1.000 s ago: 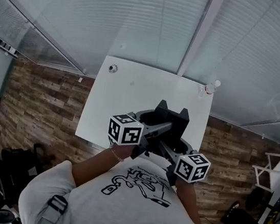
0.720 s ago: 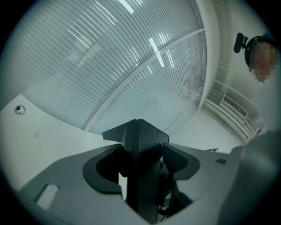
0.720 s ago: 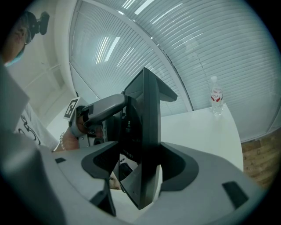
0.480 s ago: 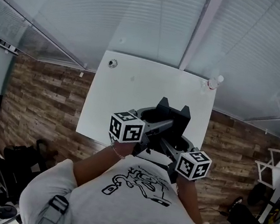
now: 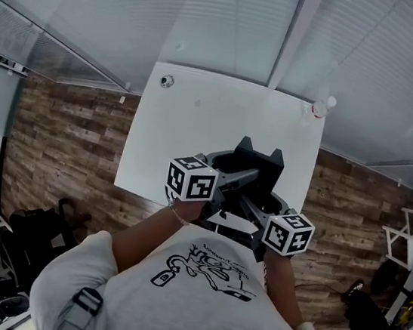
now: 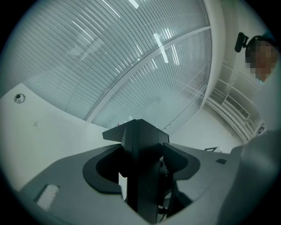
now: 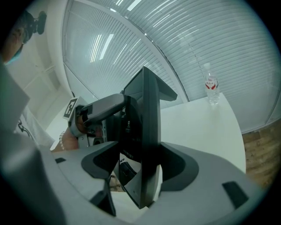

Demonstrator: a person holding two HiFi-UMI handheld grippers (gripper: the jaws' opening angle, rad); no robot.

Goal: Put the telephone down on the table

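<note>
A black telephone (image 5: 259, 162) is held upright between both grippers over the near right part of the white table (image 5: 196, 132). My left gripper (image 5: 236, 178) is shut on it from the left, and my right gripper (image 5: 252, 206) is shut on it from the near right. In the left gripper view the telephone (image 6: 139, 154) fills the gap between the jaws of the left gripper (image 6: 141, 169). The right gripper view shows the telephone's thin edge (image 7: 149, 127) clamped in the right gripper (image 7: 141, 169), with the left gripper (image 7: 103, 107) behind. Whether the telephone touches the table is hidden.
A clear water bottle (image 5: 320, 108) stands at the table's far right corner, also in the right gripper view as a bottle (image 7: 212, 90). A small round fitting (image 5: 166, 81) sits at the far left corner. Slatted blinds rise behind the table; wood floor lies on both sides.
Both grippers and the telephone have shifted a little farther over the table. The hold on the telephone is unchanged.
</note>
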